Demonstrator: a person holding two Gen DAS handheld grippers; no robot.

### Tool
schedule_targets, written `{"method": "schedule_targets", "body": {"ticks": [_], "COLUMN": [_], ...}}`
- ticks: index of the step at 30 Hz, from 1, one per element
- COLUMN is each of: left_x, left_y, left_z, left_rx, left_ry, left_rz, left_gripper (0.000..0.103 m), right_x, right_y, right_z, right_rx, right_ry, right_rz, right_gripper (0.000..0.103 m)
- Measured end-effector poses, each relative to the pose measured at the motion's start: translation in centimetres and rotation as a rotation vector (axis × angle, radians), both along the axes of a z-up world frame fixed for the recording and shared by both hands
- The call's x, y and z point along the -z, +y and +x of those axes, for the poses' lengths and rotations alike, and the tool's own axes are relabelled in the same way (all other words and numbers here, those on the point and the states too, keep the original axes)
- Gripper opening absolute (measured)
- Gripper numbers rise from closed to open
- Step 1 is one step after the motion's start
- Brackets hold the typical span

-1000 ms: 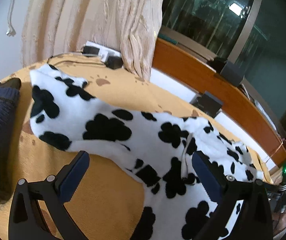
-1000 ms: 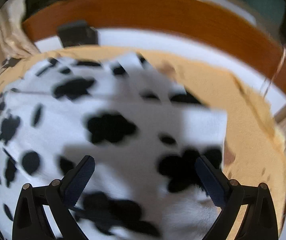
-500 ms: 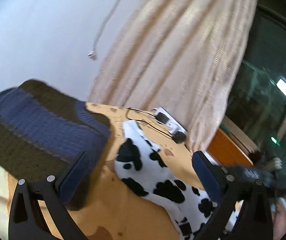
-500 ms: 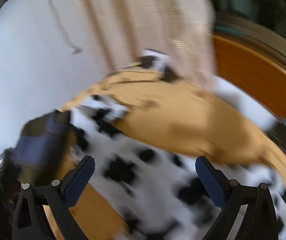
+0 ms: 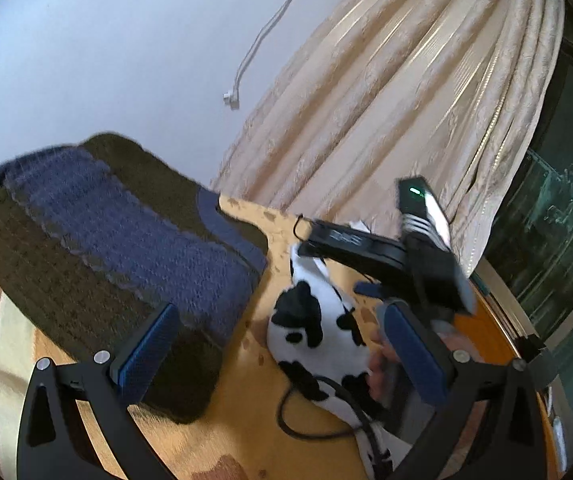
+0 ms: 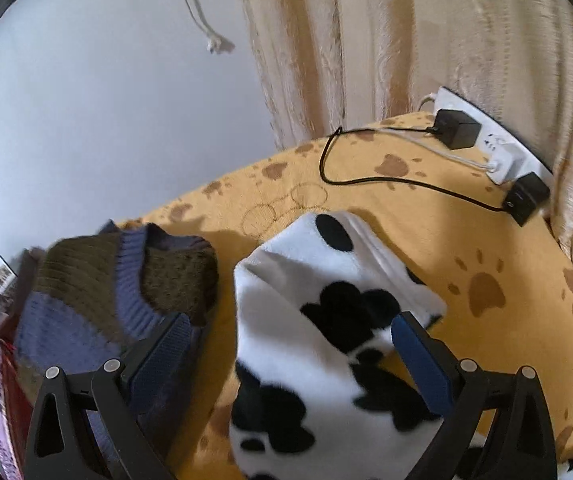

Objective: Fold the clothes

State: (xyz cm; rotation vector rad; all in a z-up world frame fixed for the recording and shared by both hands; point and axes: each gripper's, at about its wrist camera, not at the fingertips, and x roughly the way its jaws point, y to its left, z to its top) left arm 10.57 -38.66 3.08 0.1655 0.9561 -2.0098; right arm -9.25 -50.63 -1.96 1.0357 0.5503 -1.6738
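Bedspread [image 6: 498, 240]: bears all items. Spotted fleece garment [image 6: 326, 320] at its middle. Folded knit sweater [image 6: 98, 300] left of the garment, just beside it. Power strip [image 6: 498, 144] with two adapters at the bedspread's far right edge; curtain [image 6: 406, 40] behind it.

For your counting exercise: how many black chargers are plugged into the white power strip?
2: one charger at the far end of the power strip, another at its near end. The curtain may hide more.
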Motion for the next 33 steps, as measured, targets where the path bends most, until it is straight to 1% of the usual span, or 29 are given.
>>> {"method": "schedule_targets", "body": {"ticks": [4, 6, 7, 8, 9, 11, 13, 14, 17, 19, 22, 24, 26, 29, 31, 33], "left_x": [0.0, 0.1, 0.2, 0.3, 0.3, 0.6, 0.9, 1.0, 1.2, 1.3, 1.4, 1.4, 1.5, 1.7, 2.0, 2.2], "left_y": [0.1, 0.2, 0.2, 0.1, 0.1, -0.1, -0.3, -0.5, -0.4, -0.4, -0.1, 0.1, 0.2, 0.1, -0.2, -0.3], "left_z": [0.1, -0.2, -0.4, -0.5, -0.7, -1.1, -1.2, -1.2, -1.5, -1.6, -2.0, -2.2, -2.4, -2.9, -3.1, -3.3], "left_rx": [-0.013, -0.007, -0.001, 0.004, 0.010, 0.019, 0.022, 0.023, 0.035, 0.048, 0.080, 0.103, 0.118, 0.138, 0.150, 0.161], "left_ry": [-0.001, -0.011, -0.018, -0.026, -0.034, -0.042, -0.044, -0.044, -0.045, -0.049, -0.056, -0.053, -0.053, -0.059, -0.064, -0.068], "left_rz": [-0.012, -0.009, -0.006, -0.003, 0.000, 0.013, 0.027, 0.035, 0.048, 0.052, 0.055, 0.056, 0.053, 0.064, 0.085, 0.108], "left_gripper": [0.103, 0.103, 0.103, 0.103, 0.103, 0.103, 0.103, 0.103, 0.103, 0.103, 0.103, 0.103, 0.103, 0.103, 0.103, 0.103], "right_x": [1.9, 2.9, 3.5, 3.8, 4.3, 4.1, 3.1, 2.1, -0.9, -3.3, -6.4, -8.1, -8.7, -8.7, -5.5, -2.4], "right_y": [-2.2, -2.8, -3.0, -3.0, -3.0, -2.5, -1.7, -1.0, 0.8, 3.0, 8.2, 12.8, 17.0, 24.4, 29.6, 33.5], "right_z": [-0.3, -0.4, -0.5, -0.4, -0.4, -0.2, 0.0, 0.0, 0.8, 1.3, 0.9, 0.5, -0.4, -2.1, -2.7, -3.3], "right_rx": [0.043, 0.053, 0.055, 0.052, 0.048, 0.042, 0.038, 0.044, 0.058, 0.053, 0.037, 0.016, 0.031, 0.097, 0.197, 0.306], "right_ry": [0.040, 0.061, 0.068, 0.070, 0.078, 0.109, 0.112, 0.109, 0.104, 0.102, 0.120, 0.142, 0.157, 0.152, 0.108, 0.081], "right_rz": [0.086, 0.136, 0.157, 0.171, 0.185, 0.185, 0.148, 0.116, 0.009, -0.069, -0.159, -0.210, -0.229, -0.230, -0.201, -0.159], "right_gripper": [0.102, 0.096, 0.084, 0.065, 0.055, 0.029, 0.016, 0.013, 0.012, 0.011, 0.011, 0.011, 0.011, 0.012, 0.012, 0.014]}}
